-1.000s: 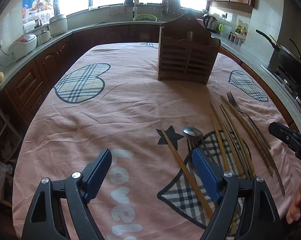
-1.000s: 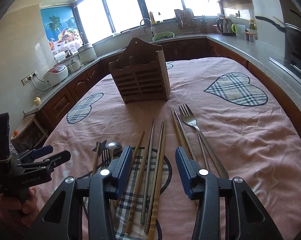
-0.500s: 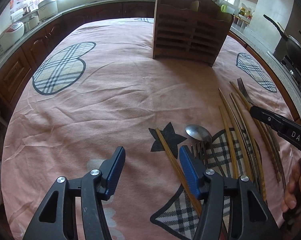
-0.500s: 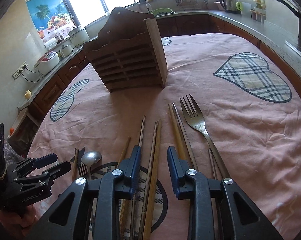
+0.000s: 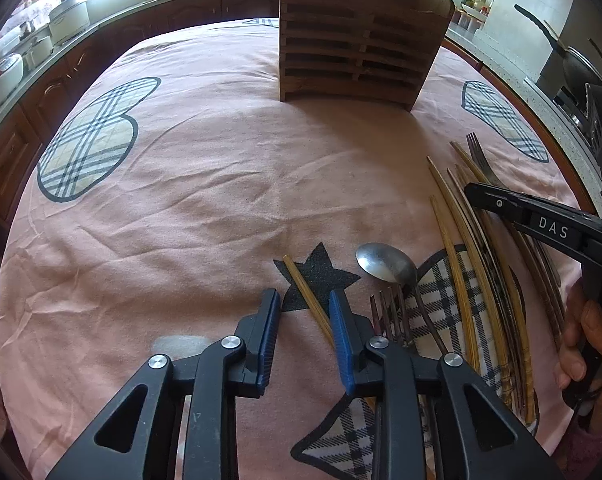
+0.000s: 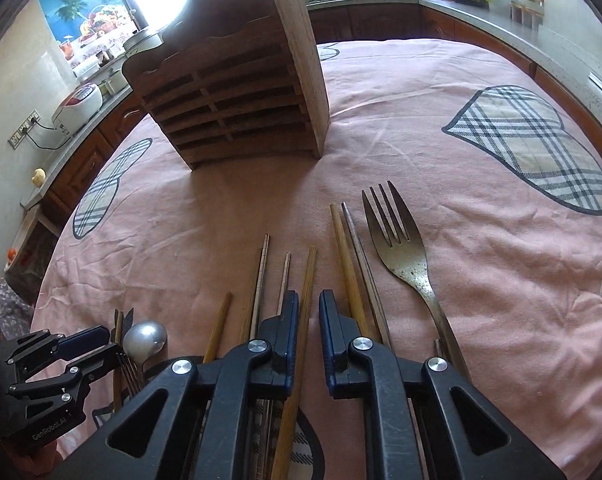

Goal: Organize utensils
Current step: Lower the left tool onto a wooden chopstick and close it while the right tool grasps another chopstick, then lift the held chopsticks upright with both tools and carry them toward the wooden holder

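Observation:
A wooden slatted utensil holder (image 5: 361, 44) stands upright at the far side of the pink cloth; it also shows in the right wrist view (image 6: 237, 92). My left gripper (image 5: 305, 302) is open, its fingers straddling a single wooden chopstick (image 5: 307, 294) on the cloth. A metal spoon (image 5: 387, 266) and a small fork (image 5: 391, 316) lie just right of it. My right gripper (image 6: 309, 304) is open with a narrow gap, low over a light wooden chopstick (image 6: 307, 280). Several more chopsticks (image 6: 351, 264) and a large fork (image 6: 401, 244) lie beside it.
The round table carries a pink cloth (image 5: 205, 184) with plaid hearts. Kitchen counters ring the table, with a rice cooker (image 6: 79, 106) at left and a wok (image 5: 581, 64) at right. My right gripper body (image 5: 541, 224) shows in the left wrist view.
Both grippers have dropped closer to the cloth and narrowed their jaws. The left now straddles the lone chopstick; the right has closed in around a light chopstick.

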`<act>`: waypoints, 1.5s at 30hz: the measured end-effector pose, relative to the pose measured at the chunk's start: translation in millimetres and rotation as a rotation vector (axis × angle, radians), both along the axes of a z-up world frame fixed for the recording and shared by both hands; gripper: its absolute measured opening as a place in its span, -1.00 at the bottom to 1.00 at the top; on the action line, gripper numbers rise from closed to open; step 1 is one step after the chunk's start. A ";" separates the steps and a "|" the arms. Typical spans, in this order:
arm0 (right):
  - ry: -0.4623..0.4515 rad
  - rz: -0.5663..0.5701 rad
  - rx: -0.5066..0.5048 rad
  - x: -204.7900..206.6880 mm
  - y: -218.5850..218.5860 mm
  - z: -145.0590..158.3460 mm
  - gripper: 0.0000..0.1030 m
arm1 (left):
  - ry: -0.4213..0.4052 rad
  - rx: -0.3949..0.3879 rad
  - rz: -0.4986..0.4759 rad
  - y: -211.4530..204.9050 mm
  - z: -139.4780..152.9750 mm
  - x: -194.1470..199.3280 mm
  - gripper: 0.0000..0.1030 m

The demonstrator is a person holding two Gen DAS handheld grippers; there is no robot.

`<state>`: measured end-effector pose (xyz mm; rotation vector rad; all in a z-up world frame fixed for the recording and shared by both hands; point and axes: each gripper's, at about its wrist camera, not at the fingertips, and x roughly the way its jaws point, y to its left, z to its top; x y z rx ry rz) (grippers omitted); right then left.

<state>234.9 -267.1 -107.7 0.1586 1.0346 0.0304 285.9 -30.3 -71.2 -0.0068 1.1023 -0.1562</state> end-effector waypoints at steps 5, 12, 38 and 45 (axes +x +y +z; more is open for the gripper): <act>0.009 0.008 -0.011 10.2 1.8 -0.7 -0.81 | -0.007 0.008 -0.020 -1.9 -1.4 1.4 -0.78; -0.018 -0.001 0.025 4.8 1.4 2.5 -0.90 | -0.015 -0.069 -0.010 11.1 4.2 -5.0 -0.90; -0.291 0.061 0.037 -49.4 29.5 123.1 -0.91 | -0.313 -0.237 -0.034 66.9 135.7 -85.6 -0.94; -0.359 0.071 0.020 -57.3 31.6 148.8 -0.91 | -0.367 -0.257 -0.030 74.3 150.8 -95.8 -0.94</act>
